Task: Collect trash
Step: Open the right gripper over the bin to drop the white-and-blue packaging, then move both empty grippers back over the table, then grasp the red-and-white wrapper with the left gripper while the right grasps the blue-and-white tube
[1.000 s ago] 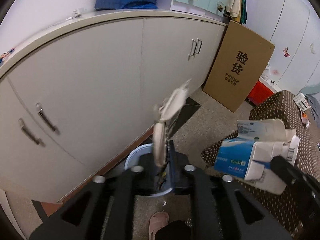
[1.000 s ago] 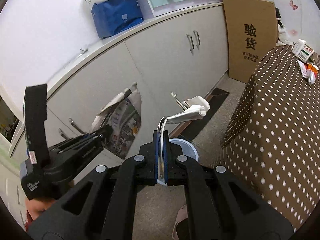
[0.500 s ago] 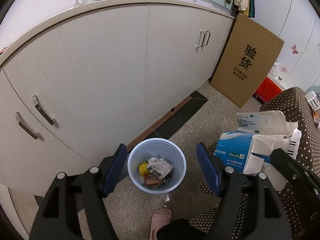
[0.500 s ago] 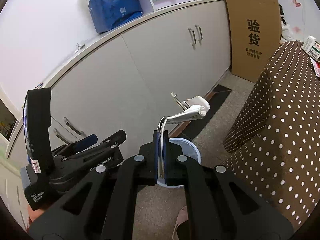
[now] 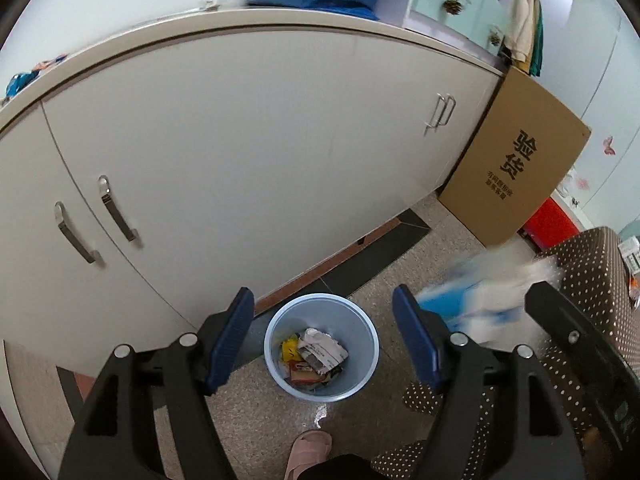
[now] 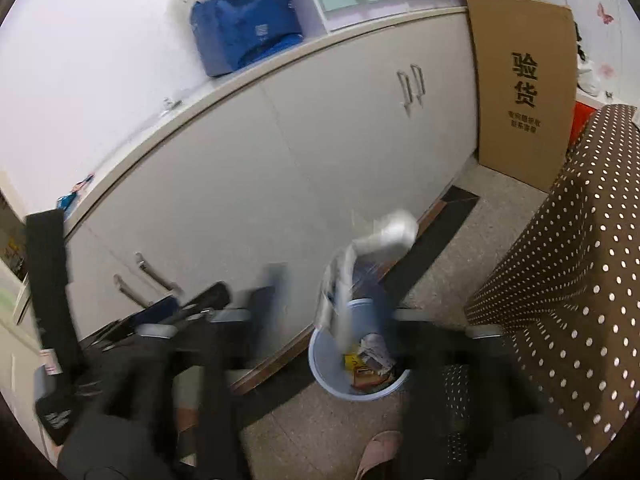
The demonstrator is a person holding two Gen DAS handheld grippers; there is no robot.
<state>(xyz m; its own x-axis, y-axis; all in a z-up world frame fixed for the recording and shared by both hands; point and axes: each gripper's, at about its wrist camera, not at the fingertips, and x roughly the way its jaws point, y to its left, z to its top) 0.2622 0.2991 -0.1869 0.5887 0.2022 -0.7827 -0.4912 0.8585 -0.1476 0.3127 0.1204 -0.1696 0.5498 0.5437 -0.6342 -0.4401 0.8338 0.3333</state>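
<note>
Left hand-held gripper (image 5: 322, 334) open and empty above the blue trash bin (image 5: 360, 322), right hand-held gripper (image 6: 332, 308) jaws just opening, blurred white wrapper (image 6: 352, 264) loose between them over the bin, newspaper wad (image 5: 324, 354) inside bin

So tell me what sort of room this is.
Probably a lived-in room at home, perhaps a bedroom or utility room: long white cabinets, clothes hanging by a wardrobe, and a small blue wastebasket on the floor.

The right gripper (image 6: 332, 300) has just been opening, and its white wrapper (image 6: 360, 256) drops free toward the blue bin (image 6: 320, 360). The left gripper (image 5: 322, 336) now stands empty, its newspaper (image 5: 324, 352) in the bin.
</note>
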